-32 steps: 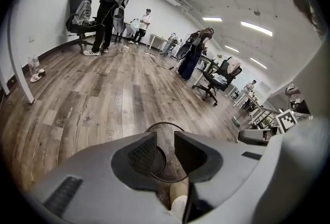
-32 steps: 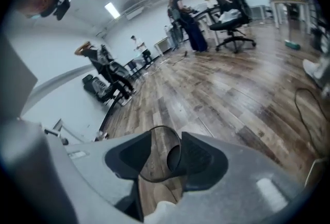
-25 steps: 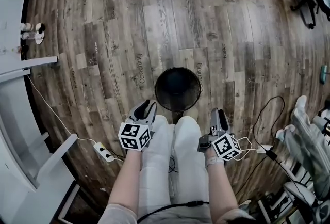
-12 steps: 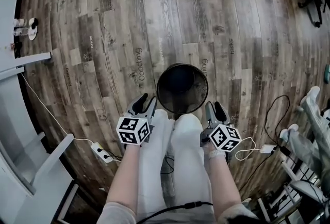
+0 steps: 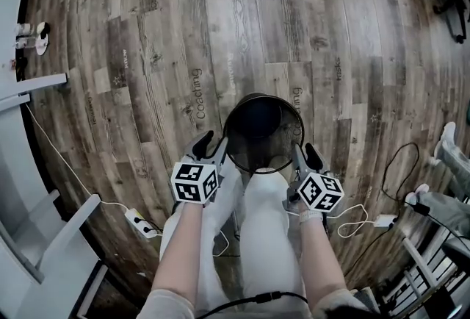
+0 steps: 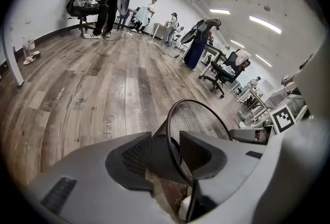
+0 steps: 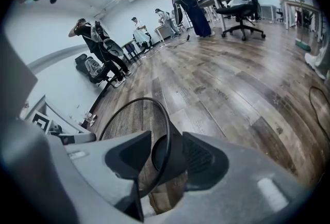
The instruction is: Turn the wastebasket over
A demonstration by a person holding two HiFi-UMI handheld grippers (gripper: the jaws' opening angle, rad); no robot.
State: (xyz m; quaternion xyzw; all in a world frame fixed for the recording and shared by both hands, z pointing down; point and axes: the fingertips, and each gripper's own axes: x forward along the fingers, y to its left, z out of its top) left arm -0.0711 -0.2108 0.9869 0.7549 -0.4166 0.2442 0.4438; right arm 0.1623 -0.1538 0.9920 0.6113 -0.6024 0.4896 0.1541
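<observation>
Astride the wastebasket rim, left gripper lowered (jaws just widened).

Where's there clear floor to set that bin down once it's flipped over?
Beyond the wastebasket, the wood floor is bare up to the white furniture at left. It's crowded nearer the person: a power strip at their left, cables at their right.

From overhead, the head view looks steeply down on the wastebasket standing on the wood floor. The left gripper view and right gripper view sit low and close, facing its rim from opposite sides.
</observation>
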